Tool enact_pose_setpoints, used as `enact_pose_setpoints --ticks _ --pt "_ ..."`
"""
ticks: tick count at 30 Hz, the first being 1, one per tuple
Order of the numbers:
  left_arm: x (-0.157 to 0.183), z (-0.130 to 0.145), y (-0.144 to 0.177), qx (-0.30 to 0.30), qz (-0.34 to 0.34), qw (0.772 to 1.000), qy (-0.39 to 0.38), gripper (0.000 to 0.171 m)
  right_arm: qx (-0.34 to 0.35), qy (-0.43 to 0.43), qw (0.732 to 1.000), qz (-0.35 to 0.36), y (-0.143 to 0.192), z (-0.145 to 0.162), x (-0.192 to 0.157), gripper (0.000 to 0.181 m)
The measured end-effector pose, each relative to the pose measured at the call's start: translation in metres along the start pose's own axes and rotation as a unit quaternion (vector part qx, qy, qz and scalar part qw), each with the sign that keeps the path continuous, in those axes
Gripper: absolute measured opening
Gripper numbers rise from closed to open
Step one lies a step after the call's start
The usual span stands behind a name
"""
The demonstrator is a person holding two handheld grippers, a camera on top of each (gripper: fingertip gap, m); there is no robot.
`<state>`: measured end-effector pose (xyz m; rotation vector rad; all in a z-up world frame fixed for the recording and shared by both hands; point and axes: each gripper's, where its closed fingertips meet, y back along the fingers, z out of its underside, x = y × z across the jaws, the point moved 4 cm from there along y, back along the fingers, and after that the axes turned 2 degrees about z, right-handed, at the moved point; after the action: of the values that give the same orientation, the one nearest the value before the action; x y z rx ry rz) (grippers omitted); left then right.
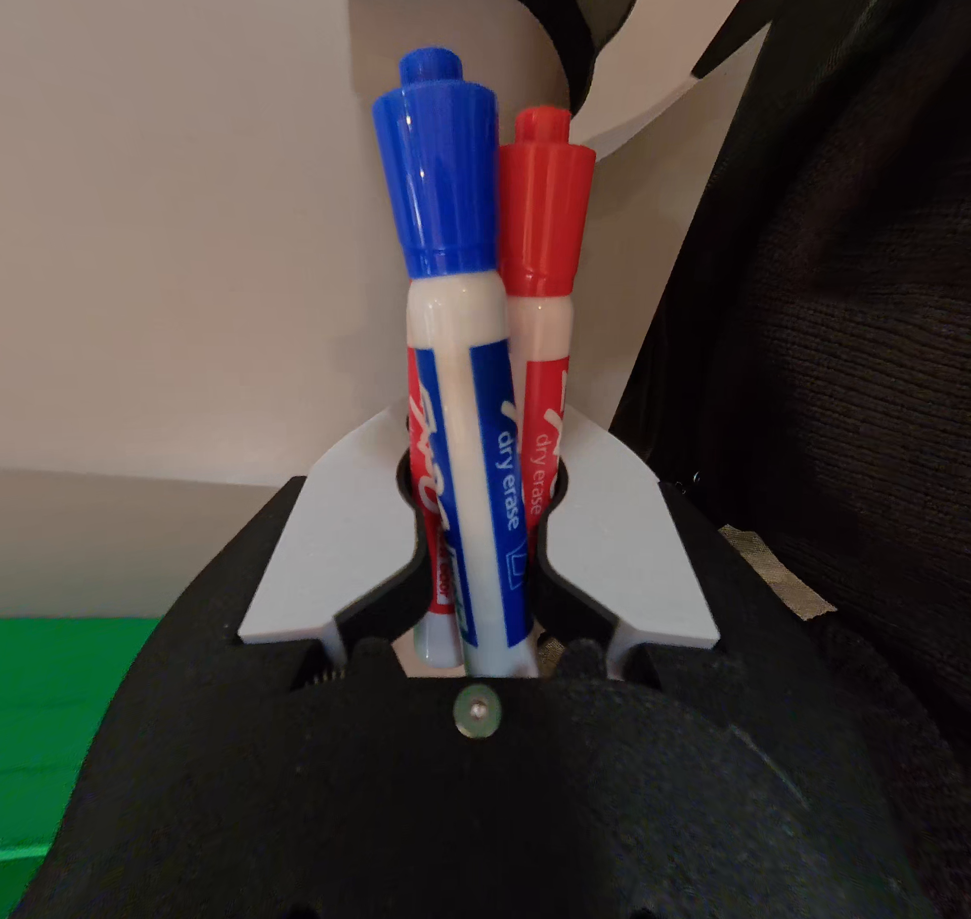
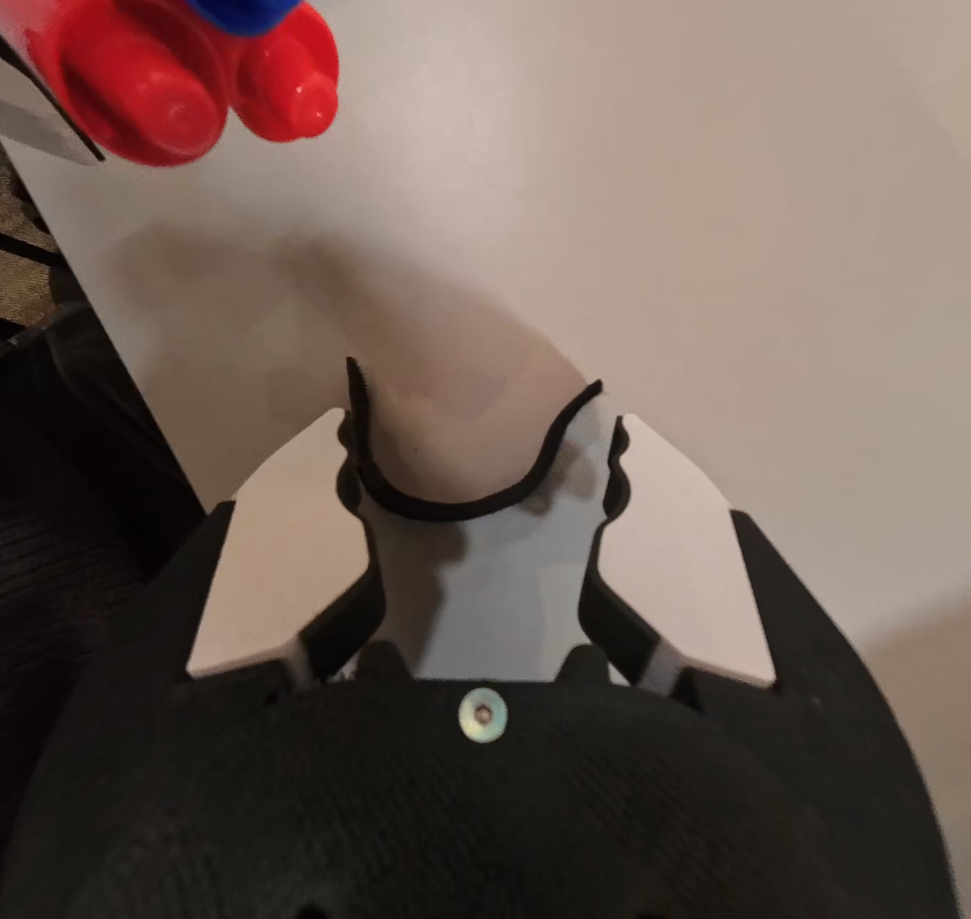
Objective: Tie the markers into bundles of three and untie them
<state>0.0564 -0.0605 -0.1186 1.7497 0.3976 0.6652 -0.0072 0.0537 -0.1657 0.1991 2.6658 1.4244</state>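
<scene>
**A:** Left gripper [image 1: 481, 452]?

**B:** Clenched on three markers [image 1: 452, 316], one blue and two red. All are capped and point forward over the white table [image 1: 157, 210].

**A:** Right gripper [image 2: 481, 421]?

**B:** Spread wide with nothing gripped, close over the table. The marker caps [image 2: 157, 79] show at its upper left.

**A:** Writing?

**B:** Printed labels [image 1: 504, 499] in blue and red on the white barrels. Wording not transcribed.

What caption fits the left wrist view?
Left gripper shut on a bundle of blue-capped and red-capped white-barrelled markers above a white tabletop.
</scene>
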Motion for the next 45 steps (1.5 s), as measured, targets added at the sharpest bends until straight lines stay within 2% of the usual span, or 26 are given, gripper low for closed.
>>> enact_pose_setpoints --ticks 4,6,9,12,16,18,21,25,27,29,32,37,45 --pt "0.0 0.001 -0.004 -0.009 0.003 1.0 0.0 0.043 -0.005 -0.008 0.999 -0.037 -0.007 0.003 -0.006 0.094" --pt "0.001 -0.001 -0.004 -0.007 0.004 1.0 0.0 0.043 -0.004 -0.001 1.0 -0.029 -0.009 0.002 -0.007 0.09" --pt "0.001 -0.001 -0.004 -0.007 0.004 1.0 -0.001 0.043 -0.009 0.01 1.0 -0.009 -0.01 0.002 -0.004 0.08" --pt "0.001 0.0 -0.004 -0.008 0.004 1.0 0.001 0.043 -0.007 0.013 1.0 -0.015 -0.008 0.004 -0.006 0.06" --pt "0.0 0.001 -0.003 -0.006 0.004 1.0 0.002 0.043 0.005 0.009 1.0 -0.001 -0.004 0.007 -0.001 0.053" --pt "0.0 0.001 -0.003 -0.005 0.005 1.0 0.003 0.043 0.024 -0.008 1.0 -0.004 0.001 0.006 0.004 0.05" --pt "-0.002 0.003 -0.004 -0.006 0.007 1.0 0.006 0.043 0.083 -0.06 0.994 -0.046 0.012 0.0 0.01 0.047" --pt "-0.004 0.004 -0.006 -0.008 0.01 1.0 0.01 0.043 0.165 -0.13 0.969 -0.13 0.031 -0.009 0.016 0.047" --pt "-0.004 0.004 -0.007 -0.008 0.013 1.0 0.011 0.043 0.183 -0.151 0.959 -0.152 0.037 -0.01 0.019 0.046" --pt "-0.004 0.005 -0.009 -0.011 0.015 1.0 0.012 0.043 0.167 -0.151 0.964 -0.142 0.034 -0.006 0.022 0.049" --pt "-0.005 0.005 -0.009 -0.011 0.016 1.0 0.013 0.043 0.129 -0.124 0.98 -0.092 0.024 0.001 0.02 0.054" --pt "-0.005 0.005 -0.009 -0.01 0.016 1.0 0.014 0.043 0.103 -0.084 0.991 -0.024 0.014 -0.003 0.016 0.069" --pt "-0.006 0.007 -0.007 -0.008 0.016 1.0 0.018 0.043 0.119 -0.107 0.987 -0.023 0.036 -0.004 0.022 0.069"
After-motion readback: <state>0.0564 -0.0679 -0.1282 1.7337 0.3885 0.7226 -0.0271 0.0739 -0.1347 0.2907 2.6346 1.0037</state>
